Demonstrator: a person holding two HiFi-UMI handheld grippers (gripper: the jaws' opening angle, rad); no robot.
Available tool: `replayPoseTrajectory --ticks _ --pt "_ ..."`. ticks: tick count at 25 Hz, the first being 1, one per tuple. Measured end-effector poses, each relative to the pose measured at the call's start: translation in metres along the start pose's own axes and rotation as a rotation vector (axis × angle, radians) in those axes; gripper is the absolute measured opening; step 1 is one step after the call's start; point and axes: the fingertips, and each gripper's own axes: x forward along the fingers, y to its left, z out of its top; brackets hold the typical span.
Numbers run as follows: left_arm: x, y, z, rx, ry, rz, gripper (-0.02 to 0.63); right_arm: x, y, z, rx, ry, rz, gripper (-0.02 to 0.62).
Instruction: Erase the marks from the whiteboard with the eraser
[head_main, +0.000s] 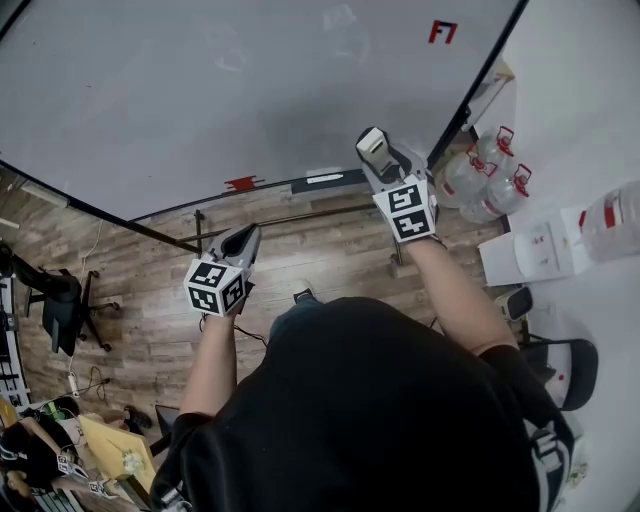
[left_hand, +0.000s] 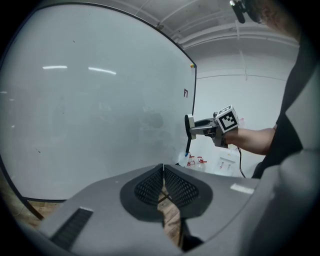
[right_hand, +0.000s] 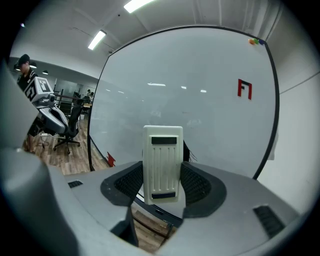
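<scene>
The whiteboard (head_main: 250, 90) fills the upper part of the head view. It bears a small red mark (head_main: 443, 32) near its top right corner, which also shows as the red mark (right_hand: 244, 89) in the right gripper view. Faint grey smudges (left_hand: 152, 120) remain near its middle. My right gripper (head_main: 373, 143) is shut on the cream eraser (right_hand: 162, 162) and holds it upright just in front of the board's lower right part. My left gripper (head_main: 243, 240) hangs lower and to the left, off the board; its jaws meet with nothing between them.
A marker ledge (head_main: 330, 178) with a red item (head_main: 241, 183) runs along the board's bottom edge. Clear water bottles (head_main: 480, 172) stand right of the board. A black office chair (head_main: 60, 300) is on the wooden floor at the left.
</scene>
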Motion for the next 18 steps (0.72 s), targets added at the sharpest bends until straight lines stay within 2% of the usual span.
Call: replayPoseTrajectory --ticks 18 --pt "-0.013 -0.018 0.0 0.008 -0.013 0.013 0.02 -0.062 -0.025 -0.056 0.035 0.042 -0.039 0.229"
